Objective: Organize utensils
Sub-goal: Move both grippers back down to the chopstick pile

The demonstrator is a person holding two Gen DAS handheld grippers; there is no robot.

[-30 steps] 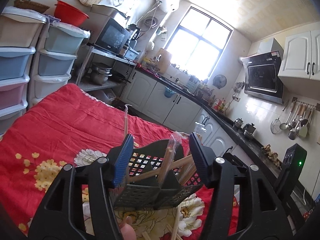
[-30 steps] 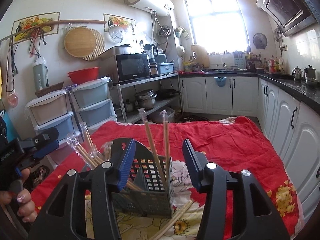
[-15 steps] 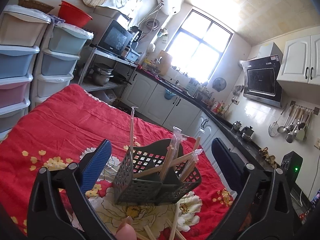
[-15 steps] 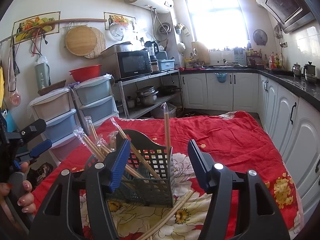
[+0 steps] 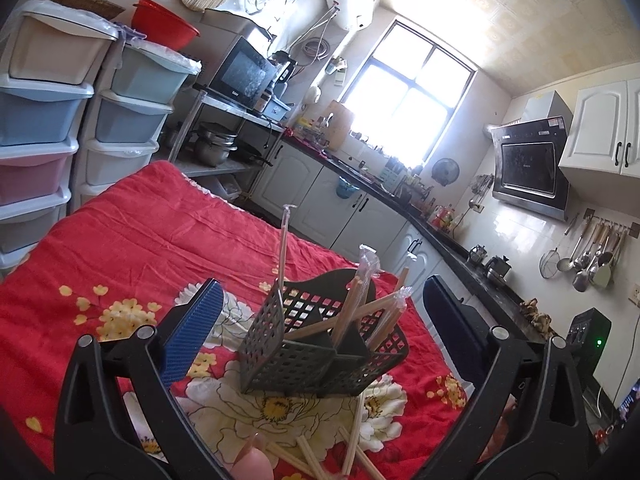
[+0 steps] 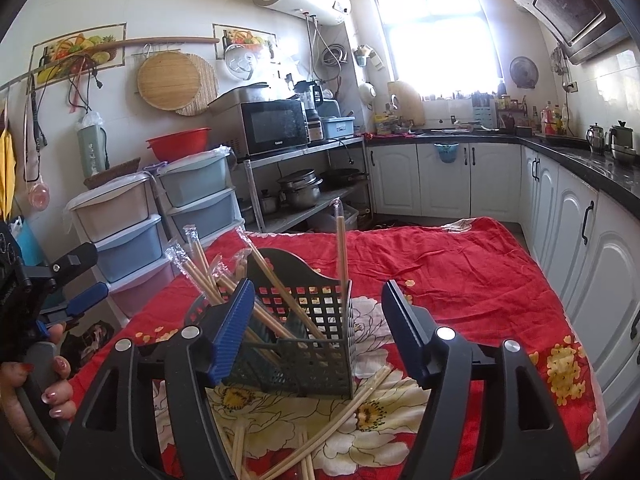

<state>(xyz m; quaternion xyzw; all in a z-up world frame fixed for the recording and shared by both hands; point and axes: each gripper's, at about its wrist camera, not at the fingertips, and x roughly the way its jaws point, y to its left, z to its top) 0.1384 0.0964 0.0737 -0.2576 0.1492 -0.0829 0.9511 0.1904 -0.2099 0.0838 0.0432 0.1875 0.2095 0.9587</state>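
A dark mesh utensil basket [image 5: 288,360] [image 6: 312,364] stands on the red flowered cloth [image 5: 140,248] [image 6: 460,280]. It holds several wrapped wooden chopsticks [image 5: 352,304] [image 6: 200,272], most of them leaning and one upright. More loose chopsticks [image 5: 352,432] [image 6: 340,416] lie on the cloth in front of it. My left gripper [image 5: 320,284] [image 6: 86,276] is open wide, its pads well clear of the basket on both sides. My right gripper [image 6: 318,286] frames the basket with its jaws opening. Its right pad stands apart from the basket wall, and its left pad is in front of the basket's left corner.
Stacked plastic drawers [image 5: 40,120] [image 6: 120,220] stand past the table's far left edge. A metal shelf with a microwave [image 6: 276,128] and pots is behind. White cabinets under a dark counter [image 6: 580,240] run along the right. A hand [image 6: 52,392] holds the left gripper.
Both grippers' jaws have spread away from the basket, the left one far wider. Both views have drawn back slightly. A leaning chopstick in the basket has tipped over further.
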